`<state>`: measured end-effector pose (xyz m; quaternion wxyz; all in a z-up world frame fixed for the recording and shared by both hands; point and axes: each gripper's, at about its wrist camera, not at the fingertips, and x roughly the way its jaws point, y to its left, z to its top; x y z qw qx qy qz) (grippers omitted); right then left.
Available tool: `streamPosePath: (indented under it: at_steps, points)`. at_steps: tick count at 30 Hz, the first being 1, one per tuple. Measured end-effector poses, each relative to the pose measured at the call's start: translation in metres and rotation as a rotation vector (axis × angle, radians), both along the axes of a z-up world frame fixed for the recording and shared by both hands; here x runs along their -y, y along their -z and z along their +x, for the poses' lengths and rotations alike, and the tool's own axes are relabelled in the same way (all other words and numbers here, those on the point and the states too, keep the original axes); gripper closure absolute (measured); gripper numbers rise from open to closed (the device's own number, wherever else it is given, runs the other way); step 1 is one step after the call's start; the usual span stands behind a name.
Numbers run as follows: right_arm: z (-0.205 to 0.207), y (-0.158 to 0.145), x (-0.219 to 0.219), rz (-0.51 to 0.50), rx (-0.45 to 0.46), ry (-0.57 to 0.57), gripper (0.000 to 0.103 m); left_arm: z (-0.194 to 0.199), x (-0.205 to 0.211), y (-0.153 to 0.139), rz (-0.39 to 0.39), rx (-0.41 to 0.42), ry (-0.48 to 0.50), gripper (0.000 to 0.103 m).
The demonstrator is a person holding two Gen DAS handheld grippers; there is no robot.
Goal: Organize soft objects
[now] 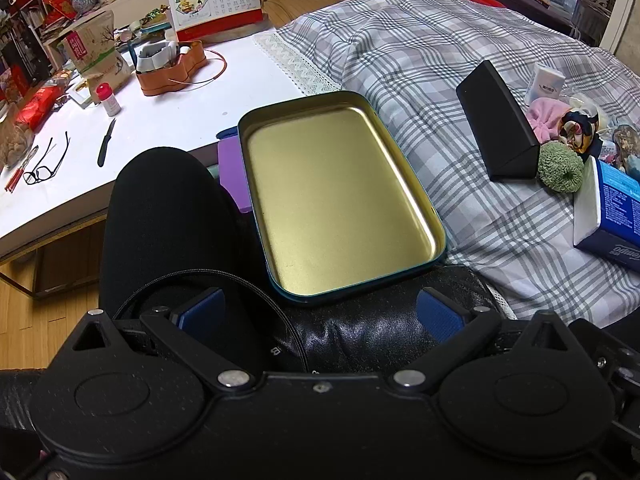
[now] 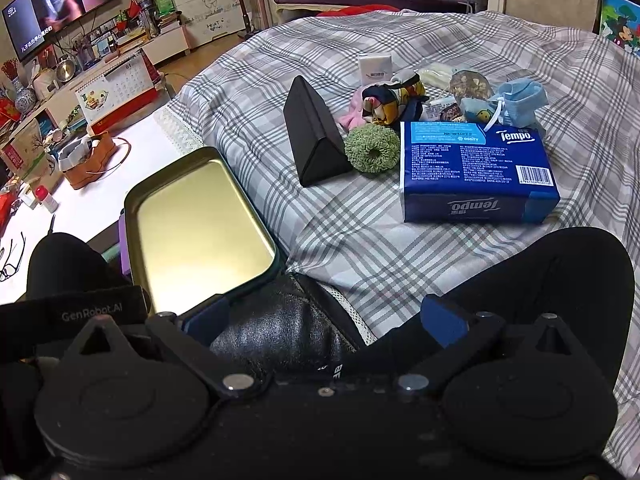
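On the plaid bedspread (image 2: 280, 128), far right, the soft things cluster: a green scrunchie (image 2: 373, 149), pink cloth (image 2: 349, 120), blue face mask (image 2: 520, 101). Near left, the empty gold tin (image 2: 200, 232) waits, presumably to receive them. The left gripper (image 1: 320, 312) and right gripper (image 2: 324, 320) hover with jaws apart, holding nothing.

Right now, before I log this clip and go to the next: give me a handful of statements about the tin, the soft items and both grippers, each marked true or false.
1. The gold-lined tin is empty. True.
2. The green scrunchie lies inside the tin. False: it lies on the plaid bedspread, beside the black triangular case.
3. The right gripper holds the blue tissue pack. False: its jaws are open and hold nothing.
4. The left gripper is open. True.
5. A blue face mask lies behind the tissue pack. True.
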<state>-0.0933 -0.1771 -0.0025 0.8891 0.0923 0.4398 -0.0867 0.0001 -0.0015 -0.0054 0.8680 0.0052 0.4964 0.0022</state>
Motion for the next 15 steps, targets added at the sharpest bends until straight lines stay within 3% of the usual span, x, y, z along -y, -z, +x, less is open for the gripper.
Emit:
streamPosePath:
  at_steps: [15]
  points:
    - [-0.0007, -0.0007, -0.0021, -0.001, -0.001, -0.002, 0.001, -0.001, 0.0013, 0.0025, -0.002, -0.011, 0.003, 0.004]
